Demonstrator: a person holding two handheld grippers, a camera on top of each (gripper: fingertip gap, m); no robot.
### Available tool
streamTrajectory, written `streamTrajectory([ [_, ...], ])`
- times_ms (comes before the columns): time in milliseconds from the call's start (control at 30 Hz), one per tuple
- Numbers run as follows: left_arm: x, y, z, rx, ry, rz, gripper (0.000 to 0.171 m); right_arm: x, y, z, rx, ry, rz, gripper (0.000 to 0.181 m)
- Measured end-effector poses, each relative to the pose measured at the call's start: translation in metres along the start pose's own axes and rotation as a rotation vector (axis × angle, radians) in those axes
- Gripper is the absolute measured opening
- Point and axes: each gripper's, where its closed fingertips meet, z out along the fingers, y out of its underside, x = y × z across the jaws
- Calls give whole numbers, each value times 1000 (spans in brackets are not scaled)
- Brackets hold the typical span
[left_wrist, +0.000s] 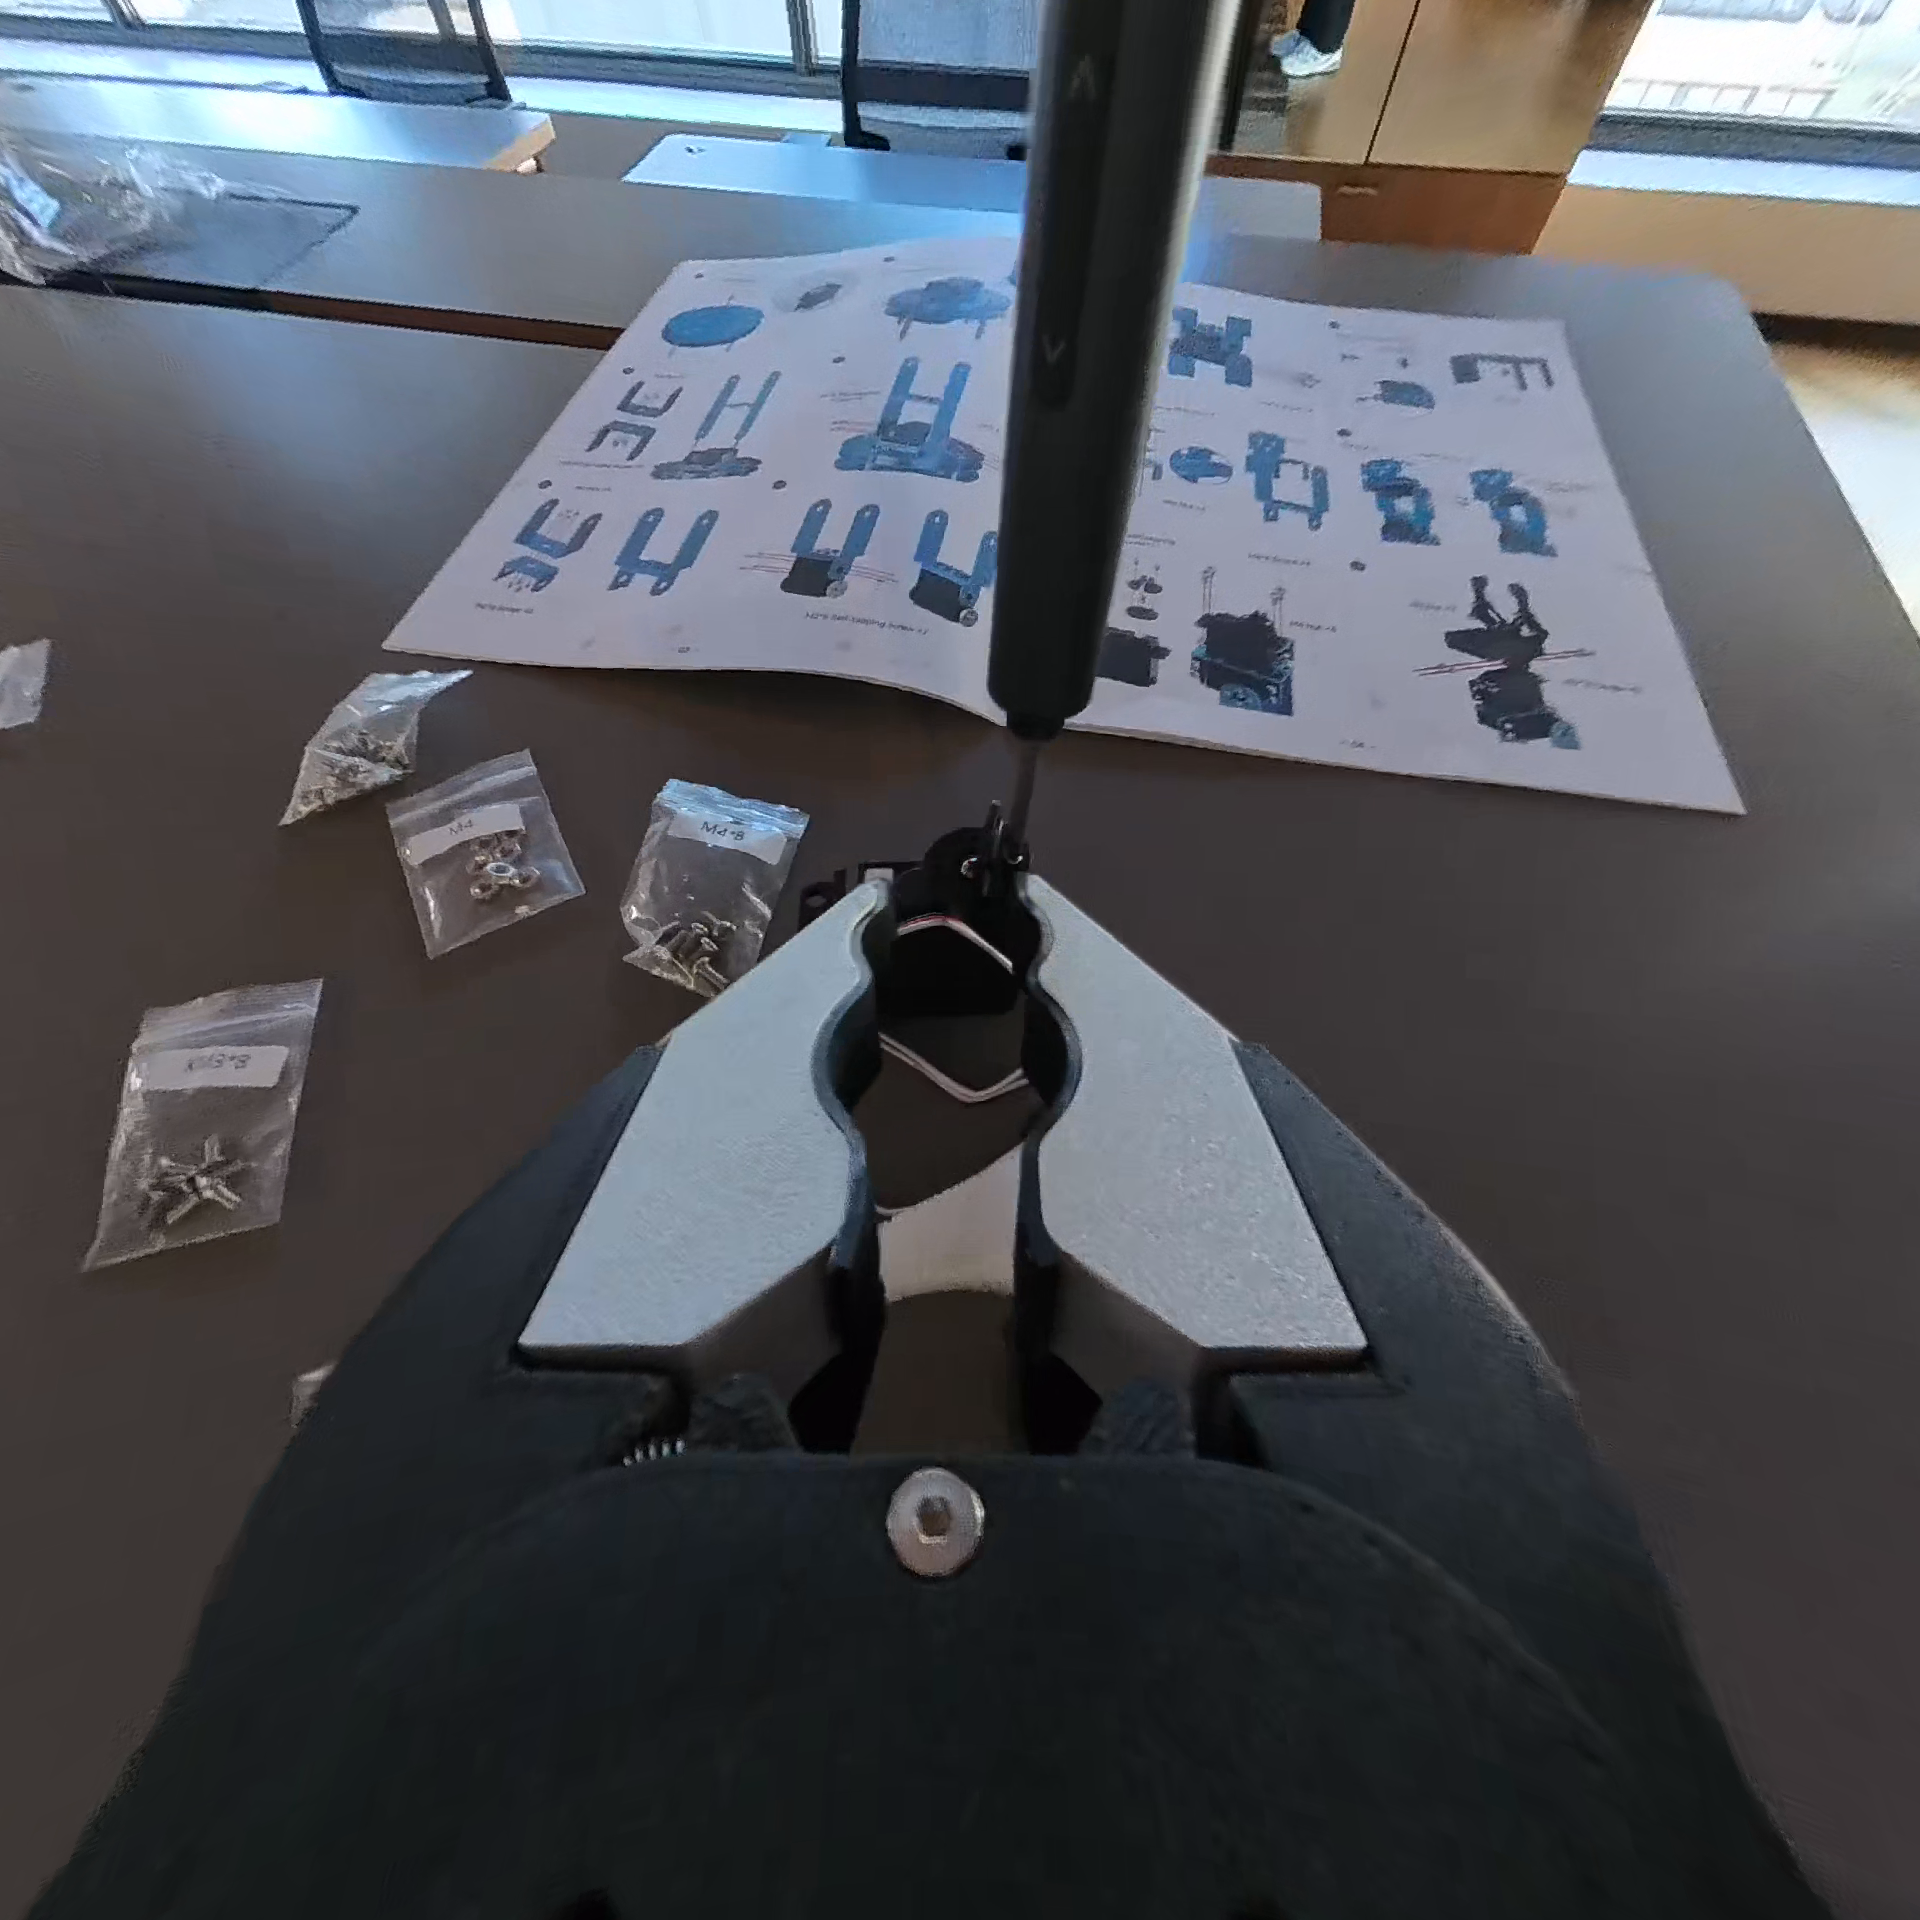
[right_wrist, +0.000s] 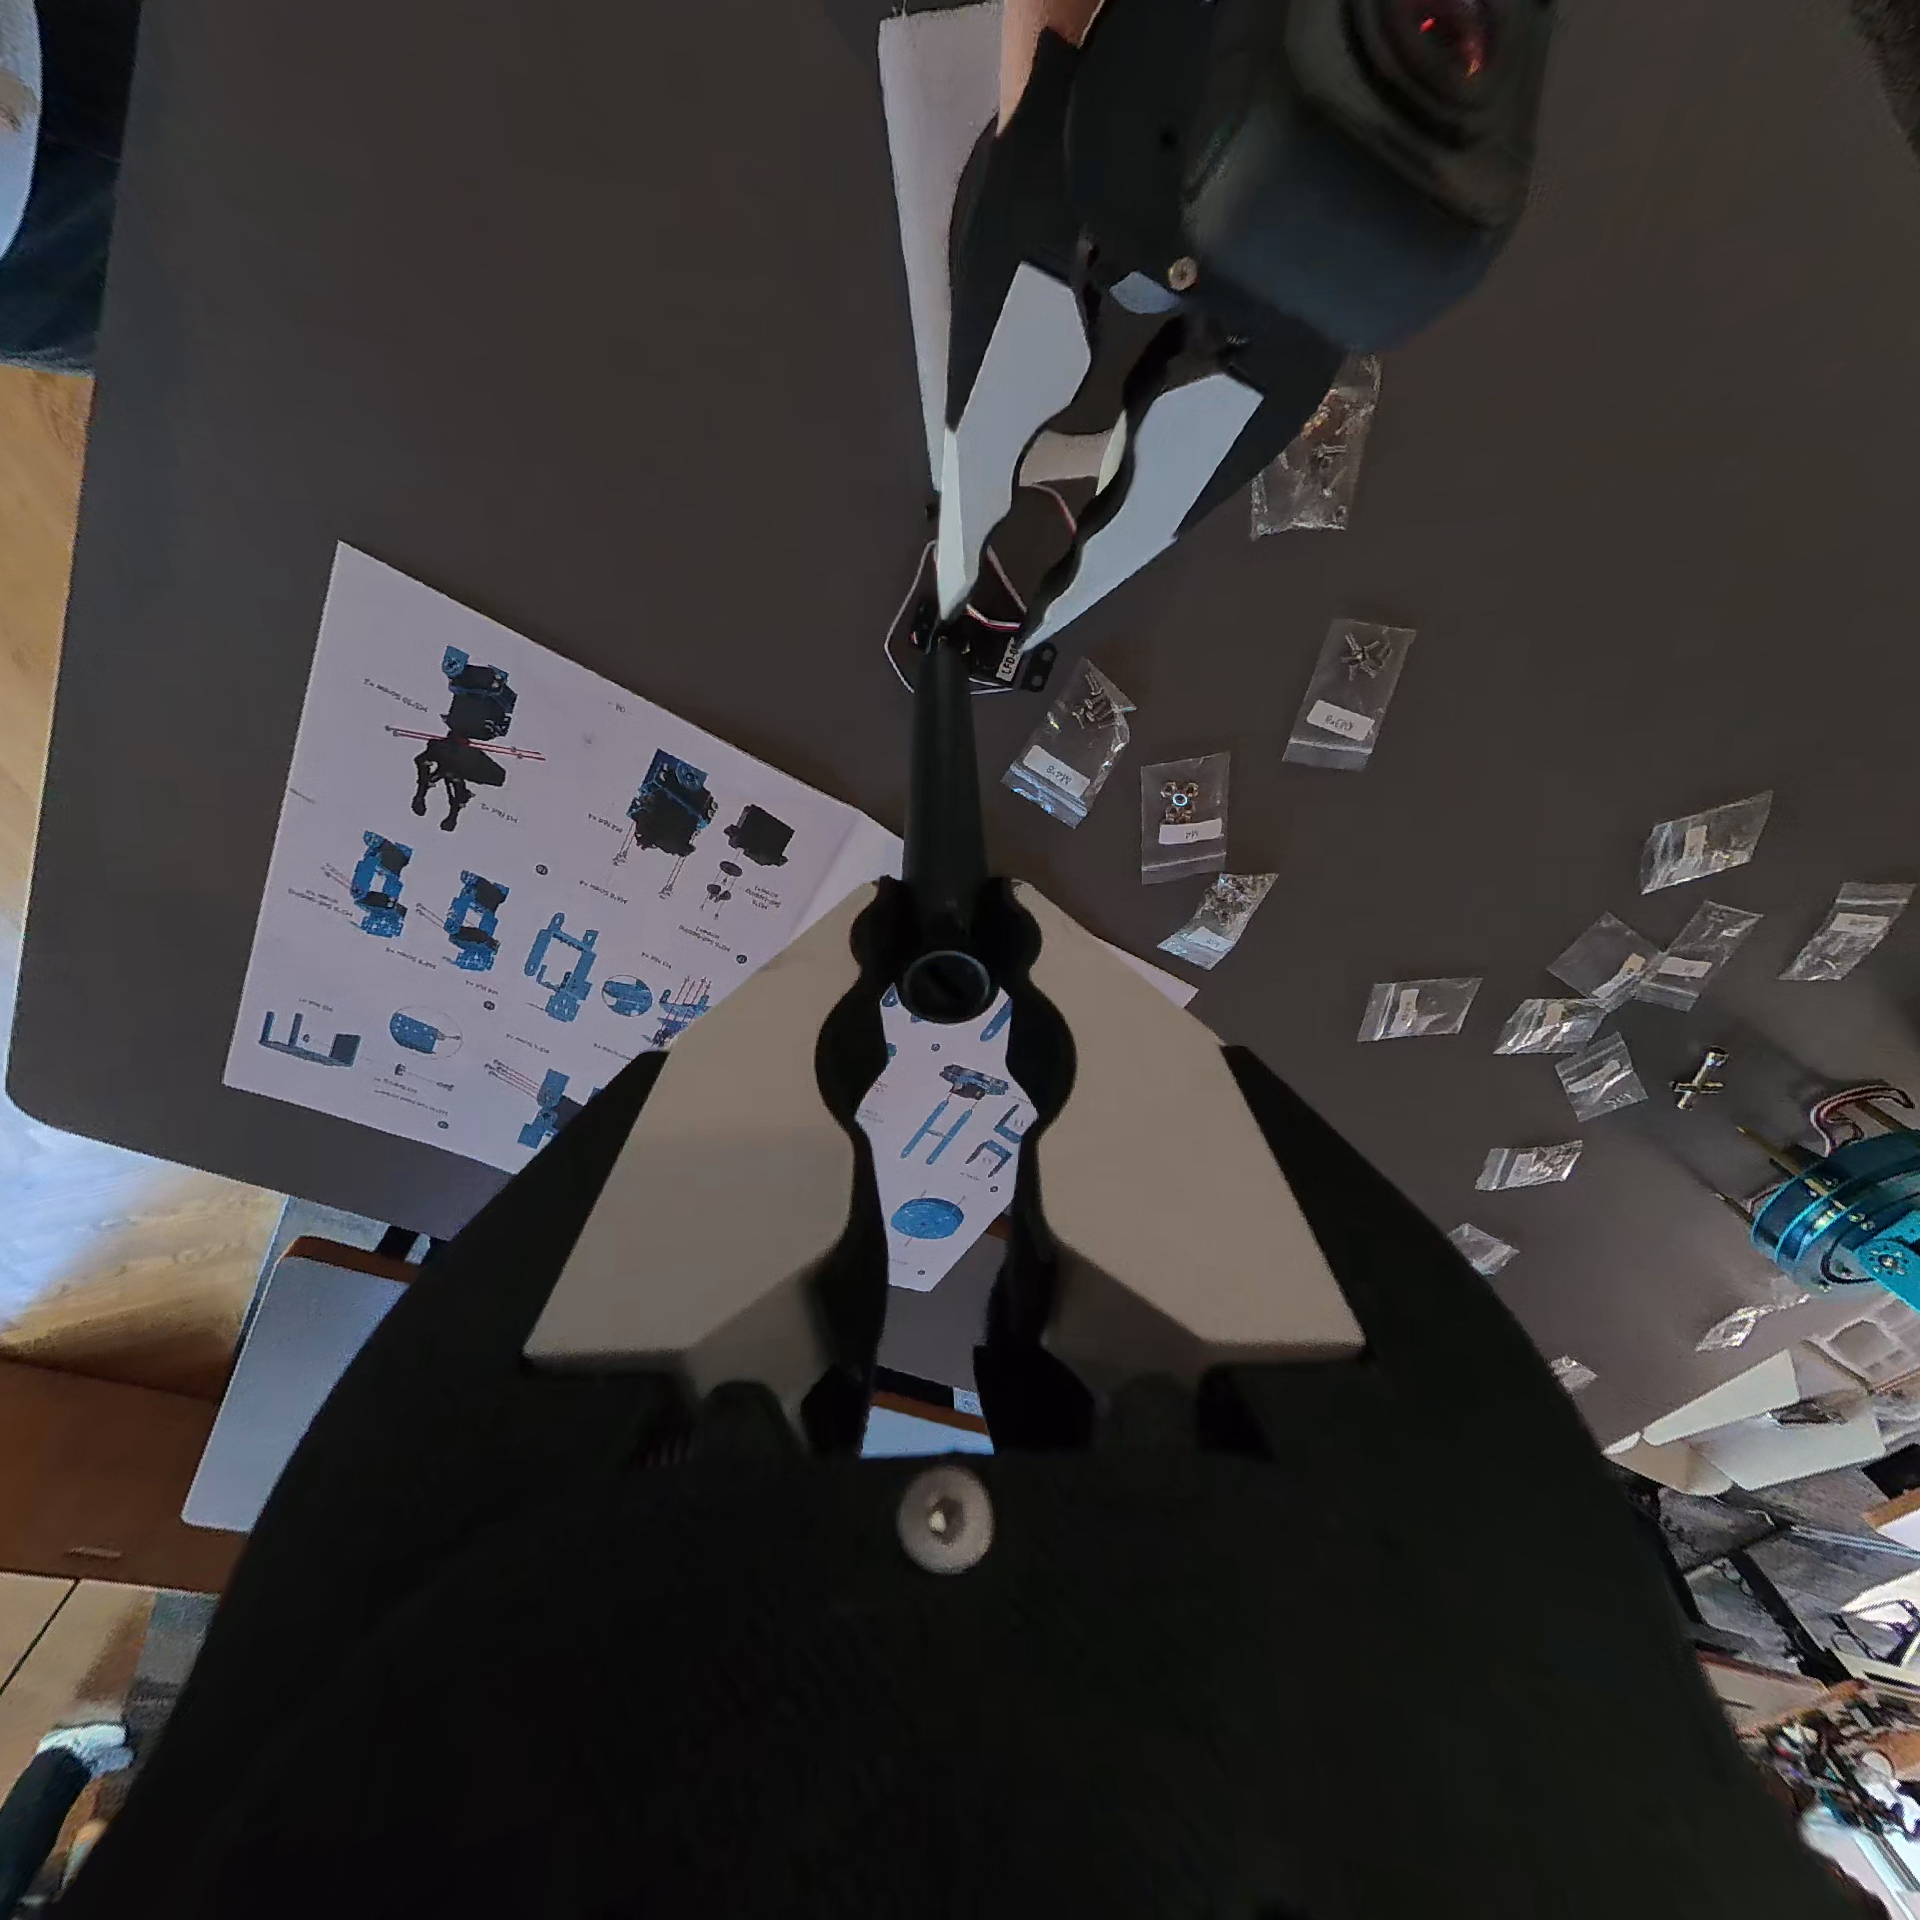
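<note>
My left gripper (left_wrist: 956, 914) is shut on a small black servo motor (left_wrist: 940, 961) with a red, white and black wire, held against the dark table (left_wrist: 1455, 1039). A black horn with a screw (left_wrist: 992, 842) sits on the servo's top. My right gripper (right_wrist: 945, 925) is shut on a black electric screwdriver (right_wrist: 940, 790) and points it straight down. The screwdriver (left_wrist: 1091, 416) stands upright in the left wrist view, with its bit on the screw. In the right wrist view the left gripper (right_wrist: 997, 634) and the servo (right_wrist: 1003, 597) lie under the screwdriver's tip.
An open instruction sheet (left_wrist: 1143, 499) with blue part drawings lies behind the servo. Several small clear bags of screws and nuts (left_wrist: 483, 852) lie to the left. A blue metal assembly (right_wrist: 1839, 1216) and more bags (right_wrist: 1418, 1008) sit farther along the table. Cardboard boxes (left_wrist: 1444, 156) stand beyond the far edge. Left tips to right tips: about 15 cm.
</note>
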Motion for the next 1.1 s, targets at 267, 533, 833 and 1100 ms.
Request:
streamTrajectory([
  [267, 5, -5, 4, 44, 12, 33, 20, 3, -9, 0, -15, -23, 17, 16],
  [533, 8, -4, 9, 35, -16, 107, 10, 4, -7, 1, -20, -20, 35, 16],
  [833, 10, -4, 10, 64, -33, 128, 8, 4, -8, 1, -20, -19, 111, 16],
  [1100, 10, -5, 10, 80, -22, 102, 7, 3, -4, 1, -35, -17, 255, 16],
])
